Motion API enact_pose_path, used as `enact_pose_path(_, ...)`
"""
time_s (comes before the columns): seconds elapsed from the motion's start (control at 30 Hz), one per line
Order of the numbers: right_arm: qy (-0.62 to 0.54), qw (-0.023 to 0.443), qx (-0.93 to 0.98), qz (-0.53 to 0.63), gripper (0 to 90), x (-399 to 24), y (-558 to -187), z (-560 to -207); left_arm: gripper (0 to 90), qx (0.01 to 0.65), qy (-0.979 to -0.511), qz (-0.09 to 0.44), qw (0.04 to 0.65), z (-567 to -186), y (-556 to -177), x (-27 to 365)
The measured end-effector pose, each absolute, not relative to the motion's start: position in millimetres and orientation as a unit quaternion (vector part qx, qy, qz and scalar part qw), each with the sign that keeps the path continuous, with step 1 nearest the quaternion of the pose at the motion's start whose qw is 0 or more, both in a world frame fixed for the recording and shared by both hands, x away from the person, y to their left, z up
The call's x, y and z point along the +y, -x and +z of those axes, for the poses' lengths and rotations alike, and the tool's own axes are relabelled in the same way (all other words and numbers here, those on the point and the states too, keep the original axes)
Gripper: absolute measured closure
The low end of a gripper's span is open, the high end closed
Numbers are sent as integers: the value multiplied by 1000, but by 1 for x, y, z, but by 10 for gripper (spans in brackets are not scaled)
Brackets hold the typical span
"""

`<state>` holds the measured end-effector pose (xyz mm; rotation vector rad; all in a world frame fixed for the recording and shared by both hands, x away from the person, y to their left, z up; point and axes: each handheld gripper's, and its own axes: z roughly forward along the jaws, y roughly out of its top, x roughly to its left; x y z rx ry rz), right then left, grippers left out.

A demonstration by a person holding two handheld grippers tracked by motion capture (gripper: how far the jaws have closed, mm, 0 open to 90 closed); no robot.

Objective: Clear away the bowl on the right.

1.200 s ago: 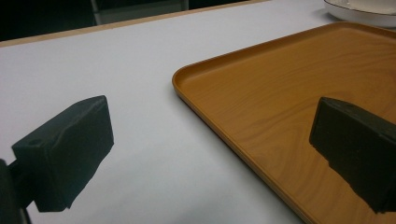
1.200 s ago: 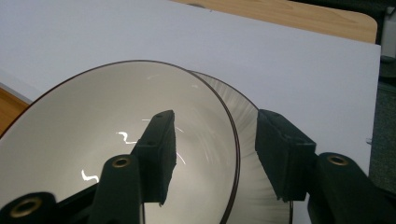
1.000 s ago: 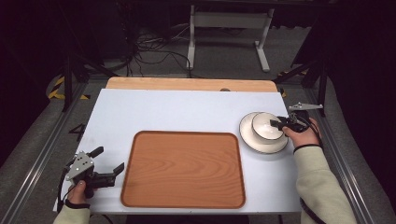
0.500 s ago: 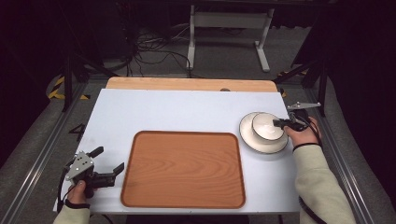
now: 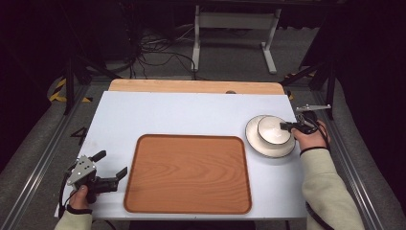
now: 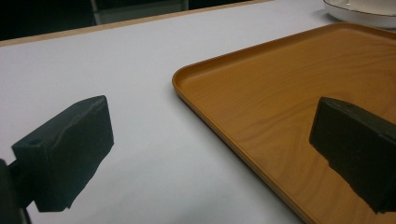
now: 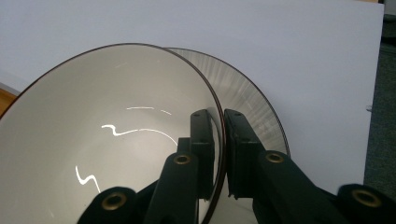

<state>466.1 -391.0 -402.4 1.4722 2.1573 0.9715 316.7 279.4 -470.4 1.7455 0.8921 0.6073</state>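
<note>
- While the right gripper [image 7: 218, 154] pinched the rim of the bowl [image 7: 107, 140], one jaw sat inside the wall and the other outside, pressed together on the thin edge; the jaws had just been closing on it.
- That bowl stood on a plate [image 5: 256, 142] at the right side of the white table [image 5: 182, 115], just right of the tray [image 5: 187, 173].
- To lift well, the grip probably needed to stay firm and the wrist level, since a glazed rim held at one point could swing or slip; raising it straight up before moving left toward the tray would likely keep it from dragging the plate.
- Bowl and plate looked like glossy white ceramic, round, each edged with a thin dark line; the bowl's inside caught bright reflections.
- At the near left, the left gripper [image 5: 111, 167] rested with its jaws spread wide and nothing between them, beside the tray's near left corner.
- Rectangular with rounded corners and a low raised lip, the tray showed a warm wood grain and lay bare.
</note>
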Motion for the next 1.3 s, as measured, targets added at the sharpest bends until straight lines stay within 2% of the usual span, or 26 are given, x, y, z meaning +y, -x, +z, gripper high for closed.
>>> enact_pose_path(1.3, -532, 163, 755, 348, 813, -376, -451, -345, 5, 370, -728, 253, 519, -470, -317, 279)
